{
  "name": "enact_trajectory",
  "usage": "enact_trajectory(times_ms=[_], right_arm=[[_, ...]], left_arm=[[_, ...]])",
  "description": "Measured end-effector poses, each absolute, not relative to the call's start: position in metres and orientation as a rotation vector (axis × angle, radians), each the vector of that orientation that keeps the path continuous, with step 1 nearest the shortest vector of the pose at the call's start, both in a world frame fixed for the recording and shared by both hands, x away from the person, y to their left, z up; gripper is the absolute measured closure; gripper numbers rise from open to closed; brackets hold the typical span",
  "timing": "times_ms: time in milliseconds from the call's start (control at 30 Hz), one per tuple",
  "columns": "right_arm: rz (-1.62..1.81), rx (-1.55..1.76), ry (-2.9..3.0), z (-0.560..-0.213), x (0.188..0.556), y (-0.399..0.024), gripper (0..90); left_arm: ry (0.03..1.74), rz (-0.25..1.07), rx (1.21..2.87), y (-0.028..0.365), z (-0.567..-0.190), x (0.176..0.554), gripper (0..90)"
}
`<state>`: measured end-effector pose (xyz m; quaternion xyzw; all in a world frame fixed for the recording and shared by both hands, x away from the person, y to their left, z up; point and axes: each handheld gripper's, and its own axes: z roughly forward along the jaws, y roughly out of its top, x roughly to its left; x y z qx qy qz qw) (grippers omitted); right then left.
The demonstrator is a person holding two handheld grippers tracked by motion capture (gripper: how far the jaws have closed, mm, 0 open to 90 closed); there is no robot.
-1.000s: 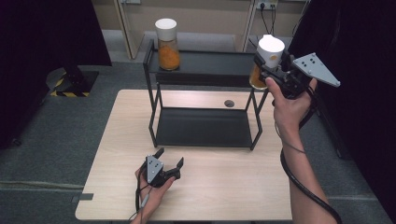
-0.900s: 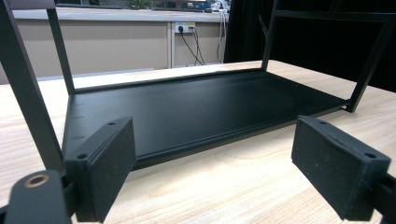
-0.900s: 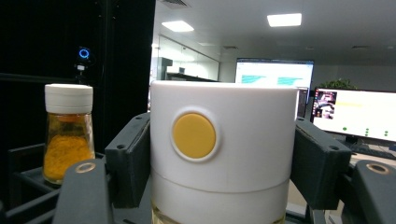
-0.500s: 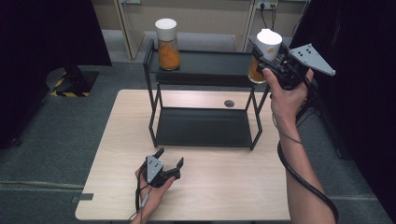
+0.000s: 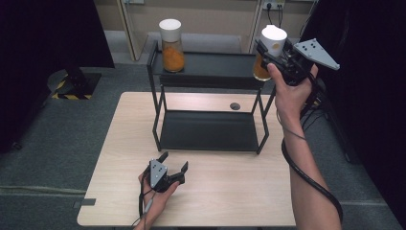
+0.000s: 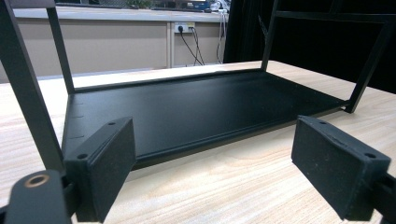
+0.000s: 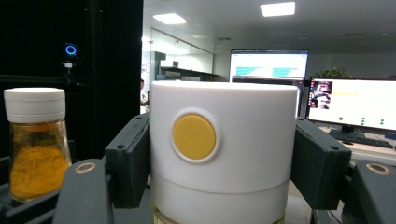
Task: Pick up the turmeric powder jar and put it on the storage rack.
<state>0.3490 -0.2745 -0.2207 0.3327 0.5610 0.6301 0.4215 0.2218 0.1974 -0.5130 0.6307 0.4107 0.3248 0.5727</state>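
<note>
Right hand-held gripper, clamped on jar, has shifted slightly right and up above the rack. Left hand-held gripper unmoved on counter, jaws apart.

An office-like lab is shown: lit computer monitors and ceiling light panels are seen in the right gripper view, wall sockets with plugged cables behind, grey carpet, black curtains, and a pale wooden worktop.
</note>
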Motion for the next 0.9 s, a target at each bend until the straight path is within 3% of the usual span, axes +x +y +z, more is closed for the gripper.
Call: enact_trajectory(times_ms=[900], right_arm=[[1.536,0.881,1.411,-0.212,0.366,-0.268,30.8]], left_arm=[[0.966,0.756,1.479,0.198,-0.513,0.223,13.7]])
